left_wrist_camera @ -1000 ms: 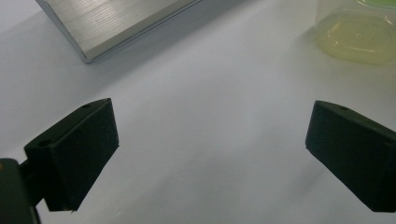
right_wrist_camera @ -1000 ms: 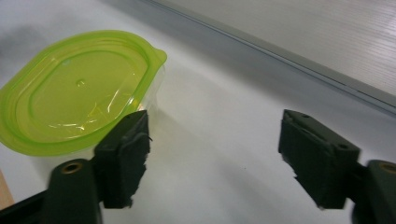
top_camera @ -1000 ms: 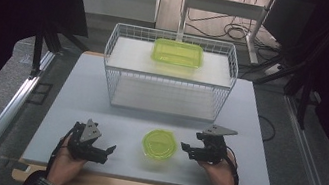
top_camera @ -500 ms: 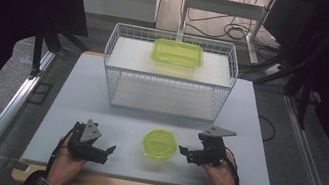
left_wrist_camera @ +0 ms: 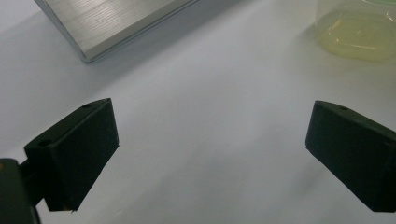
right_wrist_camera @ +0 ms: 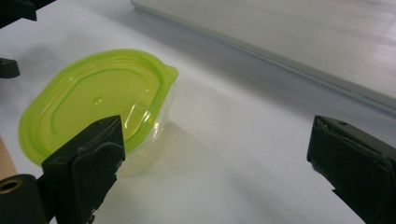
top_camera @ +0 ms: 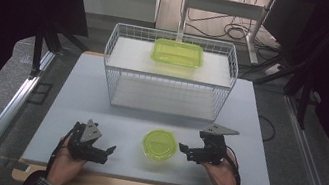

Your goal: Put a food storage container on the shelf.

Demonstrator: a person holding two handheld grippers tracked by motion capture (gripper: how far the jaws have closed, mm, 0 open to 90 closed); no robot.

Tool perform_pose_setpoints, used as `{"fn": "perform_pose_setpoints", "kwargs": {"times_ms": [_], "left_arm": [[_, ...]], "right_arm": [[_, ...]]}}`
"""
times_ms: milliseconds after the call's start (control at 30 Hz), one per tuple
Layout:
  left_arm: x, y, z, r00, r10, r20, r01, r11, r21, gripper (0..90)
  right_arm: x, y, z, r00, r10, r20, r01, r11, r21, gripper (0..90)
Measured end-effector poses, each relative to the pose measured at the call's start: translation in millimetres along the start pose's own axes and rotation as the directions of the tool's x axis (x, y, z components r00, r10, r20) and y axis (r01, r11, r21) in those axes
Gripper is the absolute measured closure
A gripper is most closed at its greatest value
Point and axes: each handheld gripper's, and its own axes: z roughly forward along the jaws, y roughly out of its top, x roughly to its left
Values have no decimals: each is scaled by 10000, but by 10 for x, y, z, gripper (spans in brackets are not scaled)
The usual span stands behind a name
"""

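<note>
A small clear tub with a lime-green lid (top_camera: 159,145) stands on the white table between my two grippers. The left gripper (top_camera: 109,153) rests to the tub's left with its jaws wide apart. In the left gripper view (left_wrist_camera: 210,149) only bare table lies between the jaws, and the tub (left_wrist_camera: 357,32) sits ahead at the upper right. The right gripper (top_camera: 185,152) sits just right of the tub, open. Its jaws have just been opening, with nothing between them. In the right gripper view (right_wrist_camera: 215,154) the tub (right_wrist_camera: 98,105) lies beside and beyond the left jaw.
A white wire rack (top_camera: 168,73) stands at the middle of the table, and a rectangular green-lidded container (top_camera: 178,53) sits on its top shelf. The rack's lower shelf edge (left_wrist_camera: 112,23) runs close ahead of the left gripper. A hand holds each gripper near the table's front edge.
The right gripper's jaws have spread a little wider beside the tub. Both hands have kept their places, and the tub has not moved.
</note>
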Motion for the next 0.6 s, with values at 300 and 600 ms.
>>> {"fn": "perform_pose_setpoints", "kwargs": {"times_ms": [300,600], "left_arm": [[-9,2,7,9999,113,6,-113,9999,92,24],[-18,2,10,9999,115,-2,-115,9999,117,24]], "right_arm": [[95,65,33,9963,336,-795,-344,9994,-93,18],[151,133,129,9872,917,-1305,-878,9955,357,149]]}}
